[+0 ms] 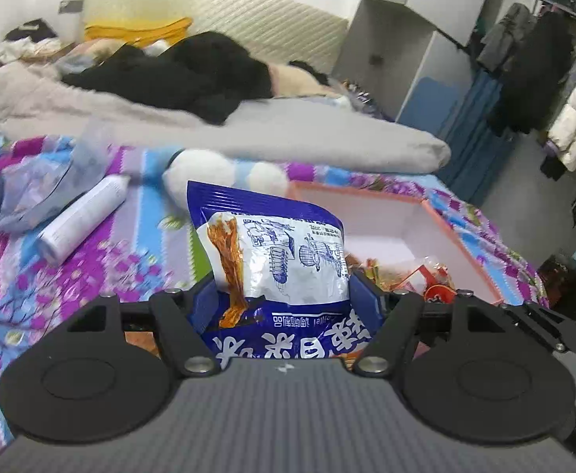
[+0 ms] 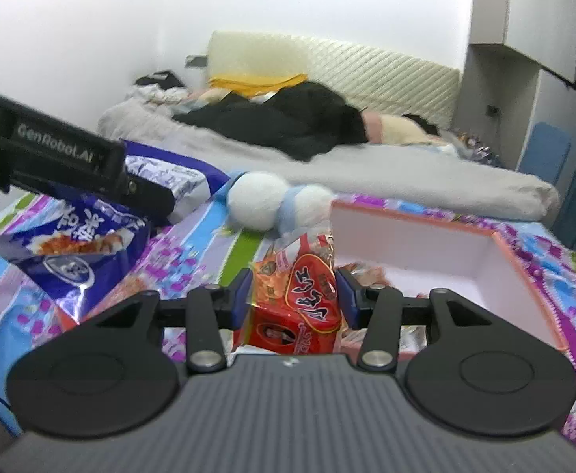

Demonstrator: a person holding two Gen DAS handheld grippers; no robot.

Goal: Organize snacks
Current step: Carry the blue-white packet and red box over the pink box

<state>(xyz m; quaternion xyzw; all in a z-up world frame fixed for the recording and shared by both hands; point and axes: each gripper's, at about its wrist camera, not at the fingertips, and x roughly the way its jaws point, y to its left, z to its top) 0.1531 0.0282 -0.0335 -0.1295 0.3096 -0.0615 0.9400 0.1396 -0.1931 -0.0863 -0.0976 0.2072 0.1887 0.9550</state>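
Blue-padded fingers (image 1: 199, 307) of the left gripper (image 1: 284, 299) are clenched on a large blue and silver snack bag (image 1: 276, 260), gripping it low across its middle so the top stands up toward 12 o'clock. The bag looks light, crinkly and slippery; foil like this probably slides under a loose pinch, so a hold across the puffed body seems safer than one on a sealed edge.

In the right wrist view, the right gripper (image 2: 293, 295) grasps a small red snack packet (image 2: 307, 295) in clear wrap, its pads pressing both sides. The packet seems light and soft, and its contents may crush if squeezed hard.

Beyond the fingers, at about 2 o'clock, an open pink-rimmed box (image 2: 520, 260) with a white inside rests on the patterned bedspread (image 2: 193, 252); more small snacks (image 1: 402, 272) lie in its near corner. At 12 o'clock a white plush toy (image 2: 256, 201) lies just beside the box. At 10 o'clock in the left view, a white bottle (image 1: 79, 216) lies on its side.
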